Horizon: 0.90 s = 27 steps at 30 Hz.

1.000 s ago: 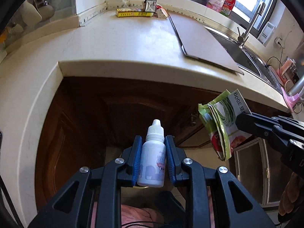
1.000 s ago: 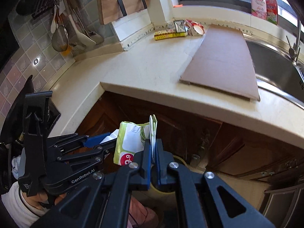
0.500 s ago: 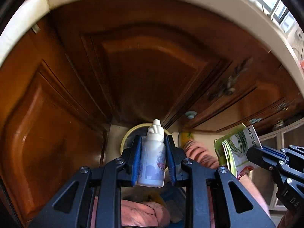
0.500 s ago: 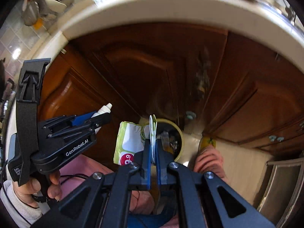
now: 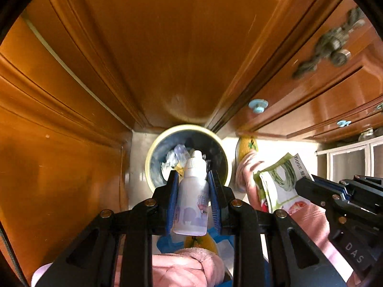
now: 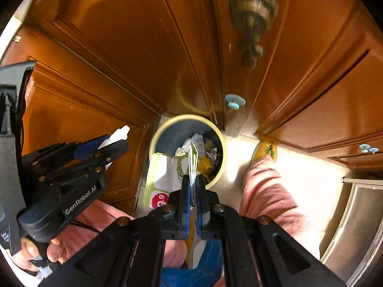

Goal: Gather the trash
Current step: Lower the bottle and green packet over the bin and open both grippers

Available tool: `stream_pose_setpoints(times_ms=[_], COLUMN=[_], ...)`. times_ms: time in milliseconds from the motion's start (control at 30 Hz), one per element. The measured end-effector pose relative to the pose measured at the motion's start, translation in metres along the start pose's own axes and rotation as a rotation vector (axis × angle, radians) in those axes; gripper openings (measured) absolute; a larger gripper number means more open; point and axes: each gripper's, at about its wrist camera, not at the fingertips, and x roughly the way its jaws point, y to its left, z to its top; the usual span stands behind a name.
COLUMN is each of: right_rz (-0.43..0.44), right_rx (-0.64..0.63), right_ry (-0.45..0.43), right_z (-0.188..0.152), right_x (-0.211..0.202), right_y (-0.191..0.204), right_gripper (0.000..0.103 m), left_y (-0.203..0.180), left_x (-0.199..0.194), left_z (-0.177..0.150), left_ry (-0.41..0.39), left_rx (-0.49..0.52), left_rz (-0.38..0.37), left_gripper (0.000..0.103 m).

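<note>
My left gripper (image 5: pixel 192 179) is shut on a small white dropper bottle (image 5: pixel 192 198), held upright between the blue pads. Directly below it stands a round bin (image 5: pixel 153 157) with a cream rim, holding crumpled wrappers and foil. My right gripper (image 6: pixel 192 179) is shut on the edge of a flat green-and-white food packet (image 6: pixel 160 174), which hangs over the left rim of the bin (image 6: pixel 221 141). In the left wrist view the packet (image 5: pixel 280 184) and the right gripper (image 5: pixel 311 189) show at the right. The right wrist view shows the left gripper (image 6: pixel 117 141) with the bottle's tip (image 6: pixel 121 131) at the left.
Brown wooden cabinet doors (image 5: pixel 167 47) rise close behind the bin, with a brass handle (image 6: pixel 251 16) and pale blue knobs (image 5: pixel 257 105). A person's pink-clad legs (image 6: pixel 265 191) and yellow slipper (image 6: pixel 265 150) stand on the pale floor right of the bin. A metal-framed unit (image 6: pixel 359 227) is at far right.
Both grippers have dropped from countertop height down in front of the cabinet doors and tilted steeply downward. The counter has left view and the bin now lies beneath them. Both grips unchanged.
</note>
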Motion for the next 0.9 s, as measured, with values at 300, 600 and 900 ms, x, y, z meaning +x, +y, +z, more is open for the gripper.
stream_pose_setpoints(times_ms=[300,600,900], right_rz=[0.010,0.062,0.061], right_rx=[0.026,0.078,0.102], right_ry=[0.113,0.171,0.132], right_z=[0.010,0.016,0.013], right_x=[0.051,0.082,0.082], right_y=[-0.005,-0.010,-0.013], right_gripper=[0.007,0.015,0.040], left_y=[0.010,0.027,0.029], left_x=[0.047,0.065,0.065], left_z=[0.002,0.002,0.004], left_ry=[0.063,0.074,0.044], left_rx=[-0.025,-0.095,-0.116], left_rz=[-0.059,-0.055,-0.034], left_gripper=[0.023,0.062,0.081])
